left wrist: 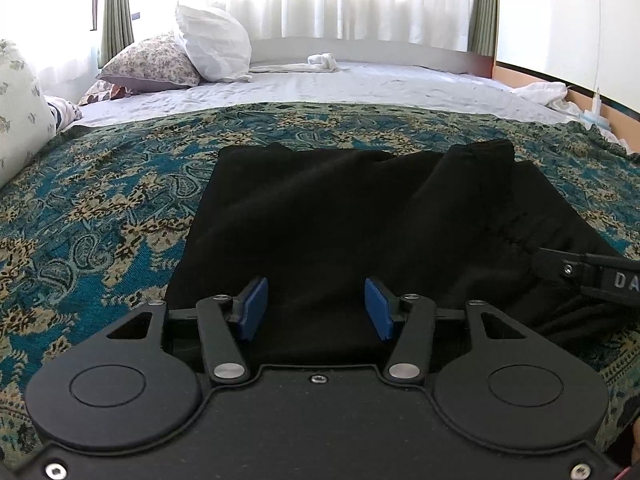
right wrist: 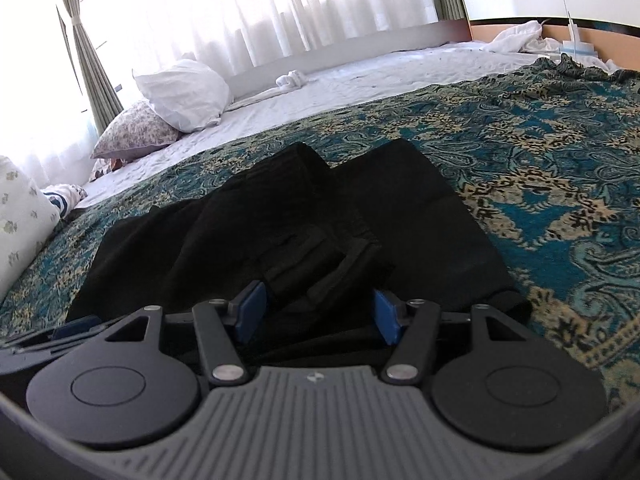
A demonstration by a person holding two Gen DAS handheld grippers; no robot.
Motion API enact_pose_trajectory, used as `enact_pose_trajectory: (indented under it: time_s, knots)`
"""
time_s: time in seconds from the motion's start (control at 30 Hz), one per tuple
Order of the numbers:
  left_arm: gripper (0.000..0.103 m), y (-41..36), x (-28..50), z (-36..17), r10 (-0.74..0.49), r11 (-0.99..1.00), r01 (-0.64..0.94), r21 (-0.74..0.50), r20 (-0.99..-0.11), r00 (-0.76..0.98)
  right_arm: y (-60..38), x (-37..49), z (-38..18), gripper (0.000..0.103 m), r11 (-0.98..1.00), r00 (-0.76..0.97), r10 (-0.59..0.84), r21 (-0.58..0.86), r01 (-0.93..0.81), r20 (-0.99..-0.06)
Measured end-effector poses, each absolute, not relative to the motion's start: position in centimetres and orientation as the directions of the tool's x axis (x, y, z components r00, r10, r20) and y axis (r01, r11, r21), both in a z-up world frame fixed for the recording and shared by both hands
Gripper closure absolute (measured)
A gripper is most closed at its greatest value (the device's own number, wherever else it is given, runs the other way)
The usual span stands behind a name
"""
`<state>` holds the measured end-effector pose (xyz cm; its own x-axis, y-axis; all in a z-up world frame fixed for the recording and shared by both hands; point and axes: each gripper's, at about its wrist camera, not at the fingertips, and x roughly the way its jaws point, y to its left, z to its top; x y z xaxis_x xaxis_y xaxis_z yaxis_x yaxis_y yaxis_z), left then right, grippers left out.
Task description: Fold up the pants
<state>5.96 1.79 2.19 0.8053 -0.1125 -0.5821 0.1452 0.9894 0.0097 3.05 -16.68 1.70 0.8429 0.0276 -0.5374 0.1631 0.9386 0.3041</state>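
Black pants lie partly folded on a teal patterned bedspread, with a raised fold at their right side. My left gripper is open, its blue pads wide apart just above the near edge of the pants. The right gripper's body shows at the right edge of the left wrist view. In the right wrist view my right gripper is open over the bunched waistband with belt loops of the pants. Neither gripper holds cloth.
The bedspread covers the near half of a bed with a white sheet. Pillows lie at the far left, a rolled white cloth at the back, and crumpled white fabric at the far right by the wall.
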Motion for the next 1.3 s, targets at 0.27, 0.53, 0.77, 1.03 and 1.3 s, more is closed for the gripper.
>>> enact_pose_trajectory:
  time_s: [0.27, 0.53, 0.77, 1.03, 1.3]
  knots:
    - [0.051, 1.9, 5.8, 2.0, -0.123, 0.988, 0.152, 0.003, -0.571, 0.812, -15.5, 4.5, 1.3, 0.037, 0.942, 0.855, -0.021, 0.276, 0.19, -0.518]
    - [0.051, 1.8, 5.6, 2.0, -0.123, 0.988, 0.153, 0.004, -0.568, 0.814, -15.3, 6.5, 1.6, 0.045, 0.934, 0.849, -0.037, 0.283, 0.217, -0.528]
    - [0.051, 2.0, 5.8, 2.9, -0.146, 0.987, 0.158, -0.031, -0.588, 0.795, -15.5, 8.2, 2.7, 0.076, 0.927, 0.849, -0.095, 0.264, 0.265, -0.52]
    - [0.05, 2.2, 4.0, 4.9, -0.217, 0.974, 0.213, -0.073, -0.553, 0.805, -16.2, 4.0, 3.5, 0.076, 0.937, 0.865, -0.322, 0.003, 0.35, -0.386]
    - [0.056, 1.5, 8.5, 7.0, -0.236, 0.968, 0.247, -0.052, -0.539, 0.808, -19.2, 3.2, 1.4, 0.07, 0.929, 0.839, -0.279, 0.092, 0.36, -0.468]
